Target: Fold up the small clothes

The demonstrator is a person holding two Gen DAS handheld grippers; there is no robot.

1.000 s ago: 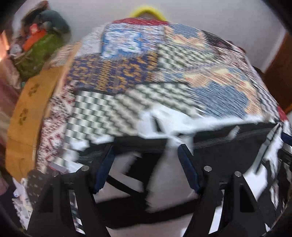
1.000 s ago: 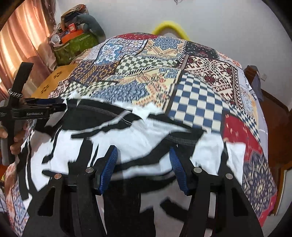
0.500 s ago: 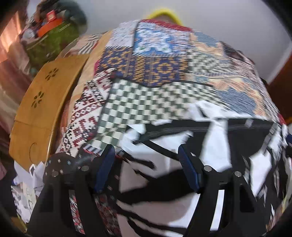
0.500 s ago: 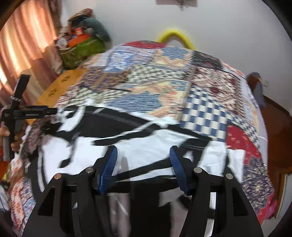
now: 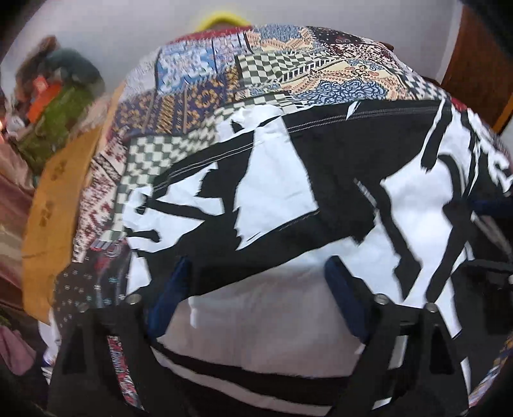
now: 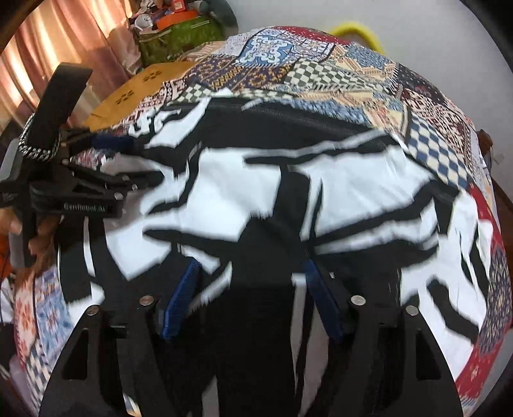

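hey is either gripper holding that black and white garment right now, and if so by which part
Neither holds it. The left gripper and right gripper have just been opening; their jaws stand apart over the black-and-white garment, which lies spread on the patchwork cover.

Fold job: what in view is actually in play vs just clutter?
In play:
- black-and-white garment, spread on the patchwork cover
- left gripper, jaws just widened, open over the cloth
- right gripper, jaws just widened, open over the cloth

Clutter:
- green bag
- wooden board
- yellow ring
- curtain
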